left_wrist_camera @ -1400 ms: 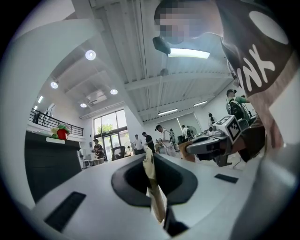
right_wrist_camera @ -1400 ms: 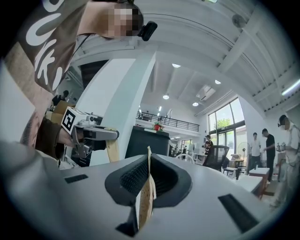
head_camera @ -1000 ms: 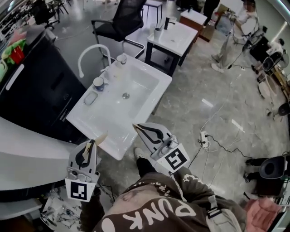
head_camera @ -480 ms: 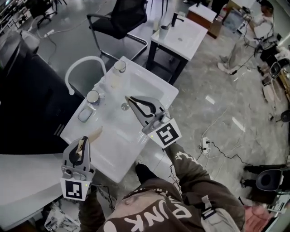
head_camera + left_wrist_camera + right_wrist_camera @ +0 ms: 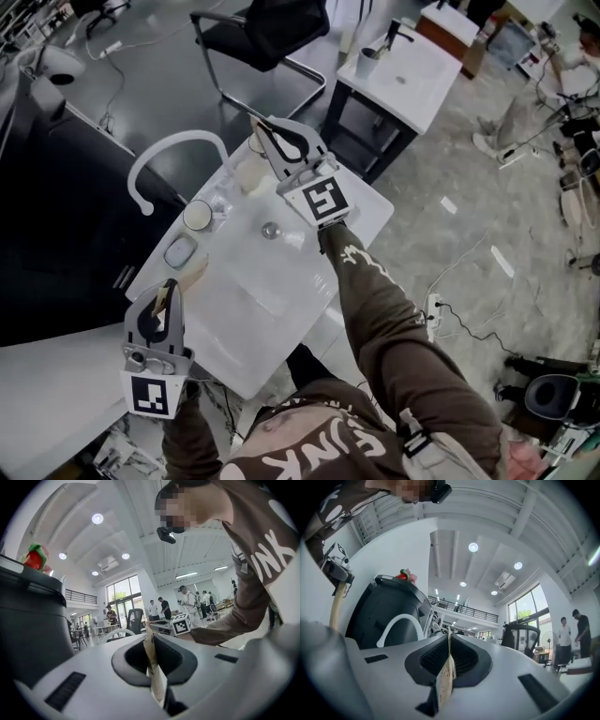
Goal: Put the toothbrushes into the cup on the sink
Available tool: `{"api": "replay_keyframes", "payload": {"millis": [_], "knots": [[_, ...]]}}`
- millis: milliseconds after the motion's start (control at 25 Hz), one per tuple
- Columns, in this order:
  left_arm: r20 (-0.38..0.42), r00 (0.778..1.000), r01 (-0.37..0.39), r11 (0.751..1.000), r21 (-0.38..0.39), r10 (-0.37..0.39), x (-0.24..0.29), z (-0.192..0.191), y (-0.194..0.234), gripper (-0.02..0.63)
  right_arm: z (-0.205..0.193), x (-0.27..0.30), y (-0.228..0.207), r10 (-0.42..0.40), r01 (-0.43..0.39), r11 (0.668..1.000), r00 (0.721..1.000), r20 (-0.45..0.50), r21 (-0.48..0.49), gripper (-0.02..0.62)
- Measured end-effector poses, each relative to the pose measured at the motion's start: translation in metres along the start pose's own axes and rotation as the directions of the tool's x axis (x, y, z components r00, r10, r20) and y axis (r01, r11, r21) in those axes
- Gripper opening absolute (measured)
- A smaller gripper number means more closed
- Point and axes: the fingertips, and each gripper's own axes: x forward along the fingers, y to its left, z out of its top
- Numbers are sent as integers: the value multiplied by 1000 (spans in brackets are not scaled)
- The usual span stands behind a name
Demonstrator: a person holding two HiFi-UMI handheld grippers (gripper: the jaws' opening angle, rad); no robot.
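Note:
The white sink (image 5: 281, 300) fills the middle of the head view. On its far rim stands a translucent cup (image 5: 248, 173); a second, round cup (image 5: 198, 215) stands left of it. My right gripper (image 5: 255, 122) hovers just above and beyond the translucent cup, shut on a beige toothbrush (image 5: 446, 677). At the sink's near left edge my left gripper (image 5: 169, 289) is shut on another beige toothbrush (image 5: 153, 667), whose end (image 5: 192, 272) points toward the soap dish (image 5: 180, 251). Both handles are pinched between the pads in the gripper views.
A white arched faucet (image 5: 178, 150) rises at the sink's left. The drain (image 5: 271, 229) sits mid-basin. A black cabinet (image 5: 56, 216) stands left, with a black chair (image 5: 272, 28) and a second sink table (image 5: 412, 66) behind. Cables lie on the floor at right.
My right gripper has swung from the sink's near edge across the basin to the far cup. The left gripper has moved forward to the sink's left edge. Both keep their toothbrushes.

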Motion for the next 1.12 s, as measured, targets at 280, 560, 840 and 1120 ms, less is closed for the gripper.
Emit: {"api": "replay_keyframes", "payload": {"millis": [280, 560, 840, 1120], "knots": [[-33, 999, -26, 1000, -1, 26, 17, -16, 16, 6, -73, 43, -33, -21, 23, 999, 998, -56, 35, 20], [-42, 998, -36, 999, -3, 36, 27, -20, 24, 6, -126, 49, -33, -15, 26, 996, 992, -122, 89, 20], [-50, 998, -38, 999, 7, 38, 29, -21, 25, 6, -162, 52, -33, -18, 39, 993, 984, -175, 116, 20], [-56, 998, -41, 999, 13, 42, 29, -23, 29, 6, -167, 50, -35, -34, 57, 989, 984, -174, 133, 26]]}}
